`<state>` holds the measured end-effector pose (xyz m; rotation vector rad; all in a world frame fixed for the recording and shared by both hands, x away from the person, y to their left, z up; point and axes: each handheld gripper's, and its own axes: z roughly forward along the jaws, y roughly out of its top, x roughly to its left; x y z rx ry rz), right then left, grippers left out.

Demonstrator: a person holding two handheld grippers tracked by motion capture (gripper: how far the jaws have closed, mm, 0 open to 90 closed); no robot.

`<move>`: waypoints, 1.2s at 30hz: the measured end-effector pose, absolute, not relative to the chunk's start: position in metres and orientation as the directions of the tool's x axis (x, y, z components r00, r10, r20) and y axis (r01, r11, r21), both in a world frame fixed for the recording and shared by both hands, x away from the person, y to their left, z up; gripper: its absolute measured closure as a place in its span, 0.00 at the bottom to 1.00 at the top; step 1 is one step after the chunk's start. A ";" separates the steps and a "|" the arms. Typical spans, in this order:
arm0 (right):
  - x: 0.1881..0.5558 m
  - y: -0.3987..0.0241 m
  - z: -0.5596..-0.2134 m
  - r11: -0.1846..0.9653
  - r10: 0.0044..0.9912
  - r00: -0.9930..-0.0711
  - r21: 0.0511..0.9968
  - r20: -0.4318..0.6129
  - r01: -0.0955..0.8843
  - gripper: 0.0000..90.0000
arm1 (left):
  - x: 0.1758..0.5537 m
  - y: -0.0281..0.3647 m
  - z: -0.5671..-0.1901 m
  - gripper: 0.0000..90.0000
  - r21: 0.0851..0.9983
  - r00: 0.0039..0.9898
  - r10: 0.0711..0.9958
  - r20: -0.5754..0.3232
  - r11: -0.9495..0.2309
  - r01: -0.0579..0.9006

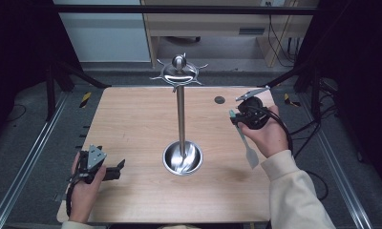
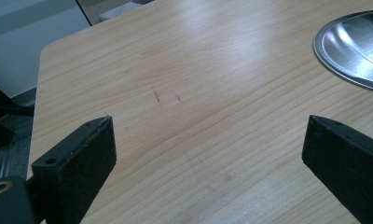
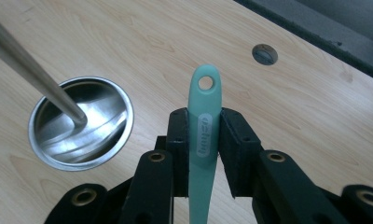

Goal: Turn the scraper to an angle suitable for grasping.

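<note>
1. Right gripper (image 1: 237, 116): held above the right half of the light wooden table (image 1: 132, 124); its two black jaws are pressed against the sides of a pale green plastic spatula's handle (image 3: 204, 135).
2. Pale green spatula (image 1: 242, 136): in the right gripper view, the handle end with its round hanging hole rises beyond the jaw tips. In the high view, the flat whitish blade hangs down toward the person, clear of the tabletop.
3. Left gripper (image 2: 208, 149): rests near the table's near left corner; its jaws stand wide apart with bare wood between them.
4. Polished steel utensil stand (image 1: 181, 114): an upright rod on a round dished base (image 3: 82, 123), topped by a knob and a ring of curved hooks (image 1: 179, 71). It stands at the table's centre, left of the spatula and apart from it.
5. Small dark round hole (image 3: 265, 54): set in the tabletop, near the far edge.
</note>
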<state>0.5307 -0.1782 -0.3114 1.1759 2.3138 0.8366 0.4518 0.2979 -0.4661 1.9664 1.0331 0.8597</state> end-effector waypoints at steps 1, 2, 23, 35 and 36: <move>0.529 -0.176 -0.310 0.469 0.820 -0.565 0.674 -0.092 0.571 0.83 | 0.452 0.298 -0.466 0.03 0.838 0.452 0.866 0.215 -0.401 0.371; 0.528 -0.175 -0.309 0.473 0.816 -0.570 0.677 -0.095 0.564 0.83 | 0.452 0.298 -0.466 0.03 0.838 0.451 0.866 0.215 -0.401 0.370; 0.504 -0.164 -0.272 0.458 0.774 -0.625 0.768 -0.098 0.447 0.83 | 0.451 0.298 -0.466 0.03 0.838 0.449 0.868 0.213 -0.399 0.372; 0.488 -0.162 -0.251 0.430 0.751 -0.654 0.822 -0.095 0.374 0.83 | 0.452 0.299 -0.466 0.03 0.838 0.452 0.866 0.212 -0.399 0.372; 0.487 -0.163 -0.250 0.427 0.749 -0.656 0.825 -0.094 0.369 0.83 | 0.452 0.299 -0.466 0.03 0.838 0.452 0.866 0.212 -0.399 0.372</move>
